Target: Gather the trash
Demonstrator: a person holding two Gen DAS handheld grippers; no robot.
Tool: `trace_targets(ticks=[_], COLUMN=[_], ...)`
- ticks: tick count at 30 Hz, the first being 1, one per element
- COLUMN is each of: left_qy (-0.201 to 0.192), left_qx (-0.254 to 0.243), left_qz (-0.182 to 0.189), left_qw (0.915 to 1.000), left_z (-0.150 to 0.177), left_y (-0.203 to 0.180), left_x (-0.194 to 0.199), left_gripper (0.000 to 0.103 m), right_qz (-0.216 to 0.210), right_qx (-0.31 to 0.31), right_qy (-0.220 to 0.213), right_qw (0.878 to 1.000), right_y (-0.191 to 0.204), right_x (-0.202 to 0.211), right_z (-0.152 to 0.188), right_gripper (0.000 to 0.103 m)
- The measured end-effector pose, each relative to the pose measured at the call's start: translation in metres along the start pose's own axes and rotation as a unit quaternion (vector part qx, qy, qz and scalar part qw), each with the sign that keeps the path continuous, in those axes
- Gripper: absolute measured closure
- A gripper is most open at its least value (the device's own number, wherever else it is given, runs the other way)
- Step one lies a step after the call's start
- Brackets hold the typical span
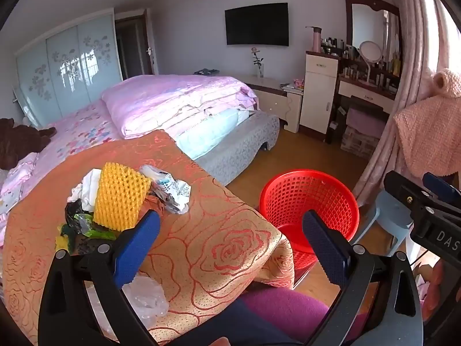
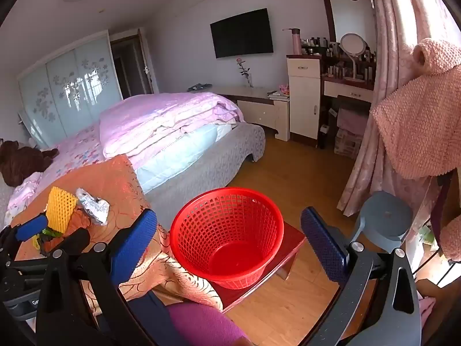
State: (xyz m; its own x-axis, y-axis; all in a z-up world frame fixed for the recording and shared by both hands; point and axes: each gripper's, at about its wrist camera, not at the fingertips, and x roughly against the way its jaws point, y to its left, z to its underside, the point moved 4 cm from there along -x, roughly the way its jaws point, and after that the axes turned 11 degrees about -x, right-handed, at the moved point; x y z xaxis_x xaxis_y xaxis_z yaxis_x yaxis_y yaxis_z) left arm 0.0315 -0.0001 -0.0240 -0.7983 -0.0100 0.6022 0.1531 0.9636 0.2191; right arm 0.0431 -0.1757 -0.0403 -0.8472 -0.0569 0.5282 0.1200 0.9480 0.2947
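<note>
A heap of trash lies on the table's orange rose-patterned cloth: a yellow foam net, white tissue, a crumpled printed wrapper, black and green wrappers and a clear plastic bag. My left gripper hangs open just in front of the heap, holding nothing. A red mesh basket stands empty on a dark red low stool to the right of the table. Above and in front of the basket, my right gripper is open and holds nothing.
A bed with a folded pink quilt lies behind the table. A grey-blue stool, a pink curtain and a hanging pink knit garment stand to the right. Wooden floor stretches toward the dresser. Purple clothing shows at the bottom.
</note>
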Motion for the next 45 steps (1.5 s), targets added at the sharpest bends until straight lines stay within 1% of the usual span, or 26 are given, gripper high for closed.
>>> trace_targets(ticks=[8,10,12,14,17,23,31,45], left_qy=[0.009,0.016,0.017,0.019,0.015,-0.004,-0.01,-0.01], left_qx=[0.005,0.007,0.006,0.007,0.001,0.008,0.008,0.005], left_qz=[0.002,0.004,0.002,0.004,-0.001,-0.011,-0.018,-0.016], left_qw=[0.9999,0.9998,0.9998,0.9998,0.9999,0.9999,0.9998,0.9998], left_z=[0.001,0.001,0.0,0.0,-0.004,-0.011,-0.011,-0.014], left_y=[-0.002,0.001,0.0,0.001,-0.002,0.002,0.002,-0.001], left_x=[0.006,-0.008,-0.007,-0.013,-0.016,-0.01,-0.008,-0.007], left_gripper=[0.008,0.008,0.008,0.008,0.008,0.008,0.008,0.008], right_qz=[0.004,0.005,0.005,0.005,0.005,0.002,0.001,0.002], right_qx=[0.002,0.001,0.0,0.0,0.001,0.003,0.003,0.002], right_qy=[0.0,-0.002,-0.003,0.0,-0.002,-0.017,-0.017,-0.016], right_qw=[1.0,1.0,1.0,1.0,1.0,1.0,1.0,1.0], right_y=[0.0,-0.001,0.0,-0.005,-0.002,0.002,0.002,0.004], right_x=[-0.001,0.001,0.003,-0.005,-0.006,-0.001,-0.001,0.0], right_z=[-0.004,-0.005,-0.005,-0.01,-0.01,-0.012,-0.01,-0.006], right_gripper=[0.006,0.006,0.006,0.006,0.006,0.006,0.006,0.006])
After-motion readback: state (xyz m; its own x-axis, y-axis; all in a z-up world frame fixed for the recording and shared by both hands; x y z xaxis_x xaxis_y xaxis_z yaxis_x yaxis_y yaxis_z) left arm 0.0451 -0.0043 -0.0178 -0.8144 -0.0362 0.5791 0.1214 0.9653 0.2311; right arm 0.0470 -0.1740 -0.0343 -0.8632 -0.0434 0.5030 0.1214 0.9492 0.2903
